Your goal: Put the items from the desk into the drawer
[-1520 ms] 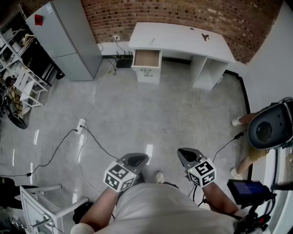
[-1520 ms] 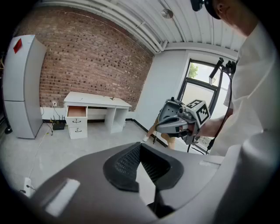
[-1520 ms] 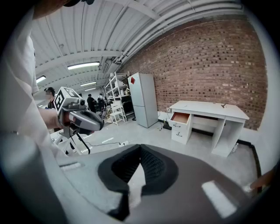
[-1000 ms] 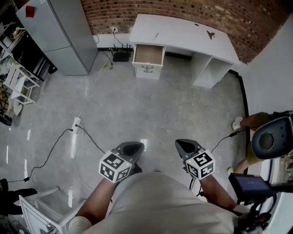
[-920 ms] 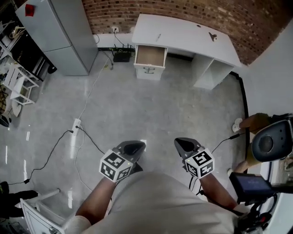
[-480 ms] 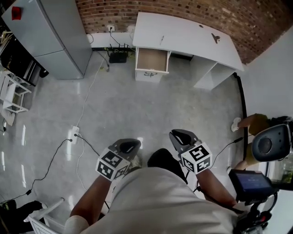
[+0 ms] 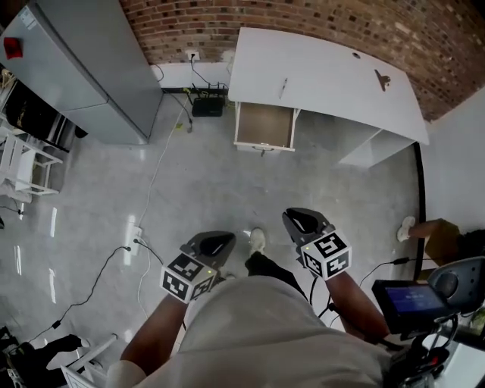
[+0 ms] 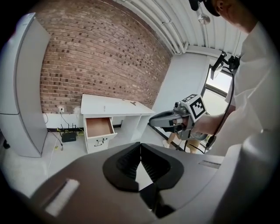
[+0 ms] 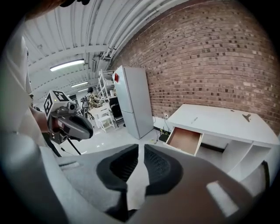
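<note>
While both grippers hang well short of the desk (image 7: 326, 72), over the grey floor (image 7: 197, 189), the task's items lie on the desk top. The drawer (image 7: 264, 126) stands pulled out under the desk's left end as the head view shows it, its brown inside facing up. A small dark item (image 7: 383, 78) lies toward the desk's right end, a thin pen-like item (image 7: 285, 87) lies just behind the drawer, and a tiny dark speck (image 7: 355, 54) sits near the desk's back edge between those two. What each one is cannot be told at this size.

The left gripper (image 7: 216, 242) is clenched on nothing, its pads meeting at the tips in its own view. The right gripper (image 7: 301, 221) has just been opening its jaws and shows a narrow slit between the pads, with nothing in it. Both point toward the desk.

A tall grey cabinet (image 7: 83, 68) stands left of the desk against the brick wall (image 7: 318, 19). A black box (image 7: 206, 107) with cables sits on the floor just off the desk's left end.
</note>
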Demonstrator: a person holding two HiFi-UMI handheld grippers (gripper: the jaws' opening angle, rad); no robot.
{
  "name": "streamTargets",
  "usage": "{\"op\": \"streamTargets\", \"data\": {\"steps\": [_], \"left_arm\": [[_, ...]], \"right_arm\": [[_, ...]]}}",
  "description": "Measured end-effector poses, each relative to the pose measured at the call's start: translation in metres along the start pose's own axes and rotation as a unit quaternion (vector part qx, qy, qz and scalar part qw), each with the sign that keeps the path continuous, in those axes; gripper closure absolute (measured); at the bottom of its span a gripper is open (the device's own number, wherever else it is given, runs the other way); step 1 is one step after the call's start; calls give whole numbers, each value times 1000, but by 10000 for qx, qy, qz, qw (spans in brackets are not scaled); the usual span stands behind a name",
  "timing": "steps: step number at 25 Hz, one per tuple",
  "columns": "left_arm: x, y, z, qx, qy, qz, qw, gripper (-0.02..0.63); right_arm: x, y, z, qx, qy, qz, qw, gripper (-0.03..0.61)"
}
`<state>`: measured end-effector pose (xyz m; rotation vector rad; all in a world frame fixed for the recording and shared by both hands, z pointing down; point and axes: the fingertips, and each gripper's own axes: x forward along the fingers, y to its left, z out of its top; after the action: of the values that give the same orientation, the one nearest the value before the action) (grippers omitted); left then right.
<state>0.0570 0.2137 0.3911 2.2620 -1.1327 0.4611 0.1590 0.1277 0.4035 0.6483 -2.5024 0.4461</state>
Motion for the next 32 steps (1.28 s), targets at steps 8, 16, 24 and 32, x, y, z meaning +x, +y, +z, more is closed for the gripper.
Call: {"op": "streamTargets", "data": {"steps": [8,16,24,32], "left_arm": [[64,85,82,102,-130,188,9997,604],[63,146,113,141,-75,-180,9997,604],[42,264,132,525,286,-761,9953,604],[71,300,150,312,389,-851,9951,604]], "right_arm": [[88,-103,50,-5,153,89,9998,549],[141,-140,88,269,234,-410,9985,549],[230,-192,125,909,287,-1394,9856,532],[281,-286,133,1329,532,-1870,9719,514]]}}
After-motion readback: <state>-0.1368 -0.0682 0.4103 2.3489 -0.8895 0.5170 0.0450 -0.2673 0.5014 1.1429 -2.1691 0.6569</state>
